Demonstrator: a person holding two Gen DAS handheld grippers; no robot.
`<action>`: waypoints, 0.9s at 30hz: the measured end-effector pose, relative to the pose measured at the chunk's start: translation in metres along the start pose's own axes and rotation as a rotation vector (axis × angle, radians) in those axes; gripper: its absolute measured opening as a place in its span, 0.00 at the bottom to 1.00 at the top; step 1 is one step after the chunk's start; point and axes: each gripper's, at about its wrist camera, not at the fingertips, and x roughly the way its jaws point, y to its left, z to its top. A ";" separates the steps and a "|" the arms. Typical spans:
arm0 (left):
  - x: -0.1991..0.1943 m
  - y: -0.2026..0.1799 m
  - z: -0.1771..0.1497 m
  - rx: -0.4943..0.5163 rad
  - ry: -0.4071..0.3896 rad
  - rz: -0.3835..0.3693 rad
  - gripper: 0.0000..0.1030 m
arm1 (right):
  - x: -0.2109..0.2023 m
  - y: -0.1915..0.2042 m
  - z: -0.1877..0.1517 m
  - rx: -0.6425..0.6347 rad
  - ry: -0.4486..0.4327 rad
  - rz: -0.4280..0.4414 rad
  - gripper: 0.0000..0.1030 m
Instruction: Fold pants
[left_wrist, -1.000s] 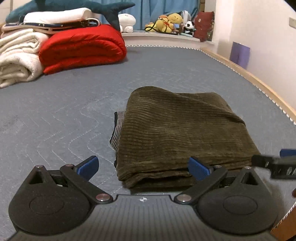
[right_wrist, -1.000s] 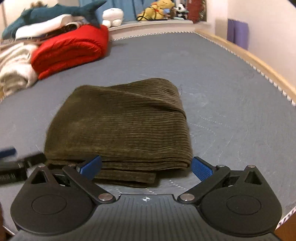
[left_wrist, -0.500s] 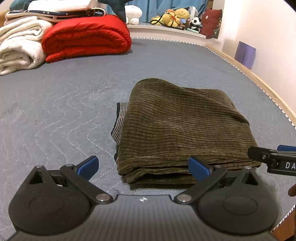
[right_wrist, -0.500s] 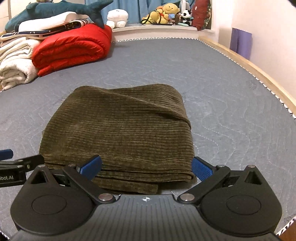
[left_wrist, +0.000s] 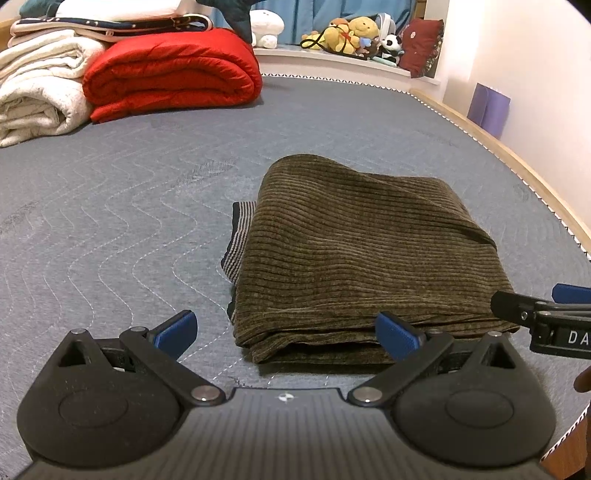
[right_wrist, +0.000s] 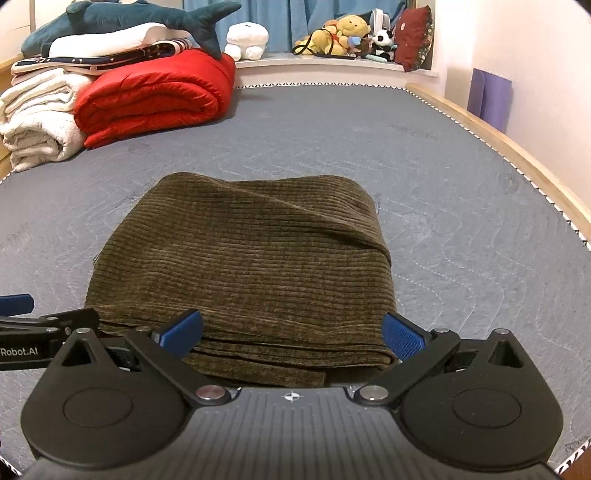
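Both claws have backed off slightly and risen over the last second; pants unchanged. Left gripper (left_wrist: 284, 328) spread, empty. Right gripper (right_wrist: 291, 330) spread, empty, squarer on the bundle. Folded olive-brown corduroy pants (right_wrist: 251, 266) lie straight ahead on the grey quilted mattress (right_wrist: 461, 236), stacked near edge just beyond the fingertips, long axis crosswise. Fold looks complete.

Warm, even indoor light, soft shadows, sharp focus, strong fisheye bending at edges, dark vignetted corners
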 end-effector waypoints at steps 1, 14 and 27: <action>0.000 0.000 0.000 -0.001 0.002 -0.002 1.00 | 0.000 0.000 0.000 0.001 0.002 0.000 0.99; -0.002 -0.001 -0.001 0.005 0.000 -0.011 1.00 | -0.001 0.002 0.000 -0.009 -0.006 0.004 0.99; -0.001 -0.002 -0.001 0.011 -0.003 -0.015 1.00 | -0.003 0.003 -0.001 -0.011 -0.011 0.005 0.99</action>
